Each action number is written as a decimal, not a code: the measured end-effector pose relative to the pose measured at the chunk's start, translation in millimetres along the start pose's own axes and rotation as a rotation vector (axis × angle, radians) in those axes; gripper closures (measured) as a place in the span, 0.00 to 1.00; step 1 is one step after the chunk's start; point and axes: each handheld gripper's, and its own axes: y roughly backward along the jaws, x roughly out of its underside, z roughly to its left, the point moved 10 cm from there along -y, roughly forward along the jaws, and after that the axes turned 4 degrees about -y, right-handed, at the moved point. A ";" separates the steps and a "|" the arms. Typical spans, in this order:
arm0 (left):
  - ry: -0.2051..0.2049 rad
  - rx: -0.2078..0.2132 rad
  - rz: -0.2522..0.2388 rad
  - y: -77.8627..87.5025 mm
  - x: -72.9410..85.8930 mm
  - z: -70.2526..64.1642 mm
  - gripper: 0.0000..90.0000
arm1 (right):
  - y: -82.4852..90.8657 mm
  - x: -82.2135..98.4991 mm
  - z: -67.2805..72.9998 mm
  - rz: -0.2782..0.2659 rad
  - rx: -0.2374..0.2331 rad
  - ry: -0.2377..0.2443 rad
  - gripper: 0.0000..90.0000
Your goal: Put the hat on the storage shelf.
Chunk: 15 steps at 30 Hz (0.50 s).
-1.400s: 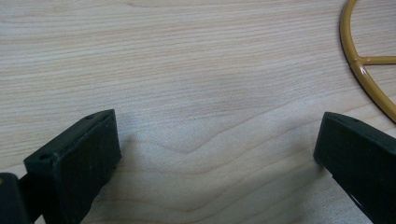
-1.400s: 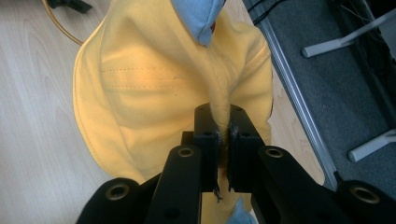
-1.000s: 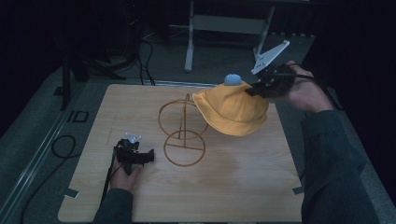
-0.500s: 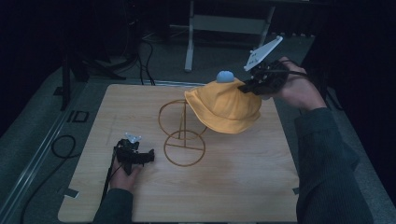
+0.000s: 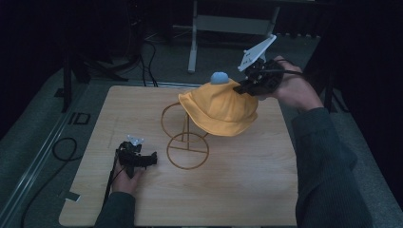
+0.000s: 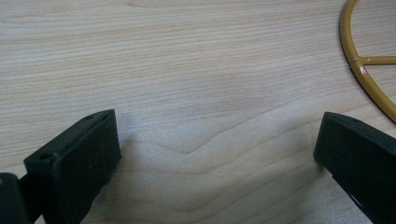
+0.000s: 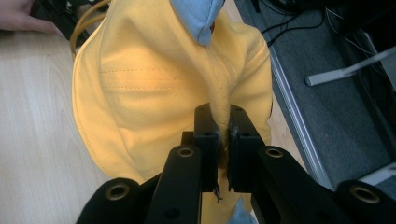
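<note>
One yellow hat [image 5: 219, 110] of soft cotton-like cloth, with a stitched seam across its crown and a floppy brim, hangs over the far right part of the pale wooden worktop [image 5: 247, 190]. A small blue fabric knob [image 5: 219, 77] sits on its top. The right tool [image 5: 248, 87] — black, with a grey three-cornered plate on it — has its two jaws pinched tight on a fold of the hat's cloth; in the right gripper view the fabric [image 7: 140, 88] bunches into a ridge that runs down between the pads. The hat's left edge lies over the upper ring of one wire stand [image 5: 186, 137], a thin mustard-coloured frame with a round base ring, spokes and an upright post, standing near the middle of the worktop. The left tool [image 5: 142, 159] rests on the worktop at the near left, just left of the stand's base; its two blocky black jaws stand wide apart with only bare wood grain between them, and a curve of the stand's base ring [image 6: 362, 70] shows to the far right of them.
</note>
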 end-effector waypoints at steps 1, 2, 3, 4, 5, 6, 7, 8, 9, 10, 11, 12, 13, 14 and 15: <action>0.000 0.000 0.000 0.0 0.0 0.0 0.00 | -1.4 -3.2 1.9 -0.001 -0.005 0.007 0.94; 0.000 0.000 0.000 0.0 0.0 0.0 0.00 | -1.4 -3.2 1.9 -0.001 -0.005 0.007 0.94; 0.000 0.000 0.000 0.0 0.0 0.0 0.00 | -3.0 -6.3 3.5 -0.001 -0.006 0.013 0.94; 0.000 0.000 0.000 0.0 0.0 0.0 0.00 | -3.0 -6.3 3.5 -0.001 -0.006 0.013 0.94; -0.001 -0.001 0.000 0.0 0.0 0.1 0.00 | -3.4 -7.2 4.0 0.002 -0.008 0.020 0.94; 0.000 0.000 0.000 0.0 0.0 0.1 0.00 | -4.1 -8.9 5.4 0.005 -0.009 0.021 0.94; 0.000 0.000 0.000 0.0 0.0 0.0 0.00 | -4.4 -10.2 6.2 0.006 -0.012 0.024 0.94; -0.001 0.000 0.000 0.0 0.0 0.1 0.00 | -4.9 -11.6 6.7 0.004 -0.014 0.027 0.94; -0.002 -0.001 0.000 0.0 0.0 0.2 0.00 | -6.0 -13.8 8.0 0.006 -0.017 0.031 0.94; -0.002 -0.001 0.000 0.0 0.0 0.2 0.00 | -6.0 -13.8 8.0 0.006 -0.017 0.031 0.94; 0.000 0.000 0.000 0.0 0.0 0.0 0.00 | -7.4 -15.9 9.2 0.009 -0.019 0.037 0.94; 0.000 0.000 0.000 0.0 0.0 0.0 0.00 | -7.4 -15.9 9.2 0.009 -0.019 0.037 0.94; 0.000 0.000 0.000 0.0 0.0 0.0 0.00 | -8.0 -16.9 10.0 0.008 -0.022 0.036 0.94; -0.001 0.000 0.000 0.0 0.0 0.0 0.00 | -8.7 -18.2 10.7 0.010 -0.022 0.040 0.94; 0.000 0.000 0.000 0.0 0.0 0.0 0.00 | -9.7 -20.9 12.0 0.011 -0.025 0.044 0.94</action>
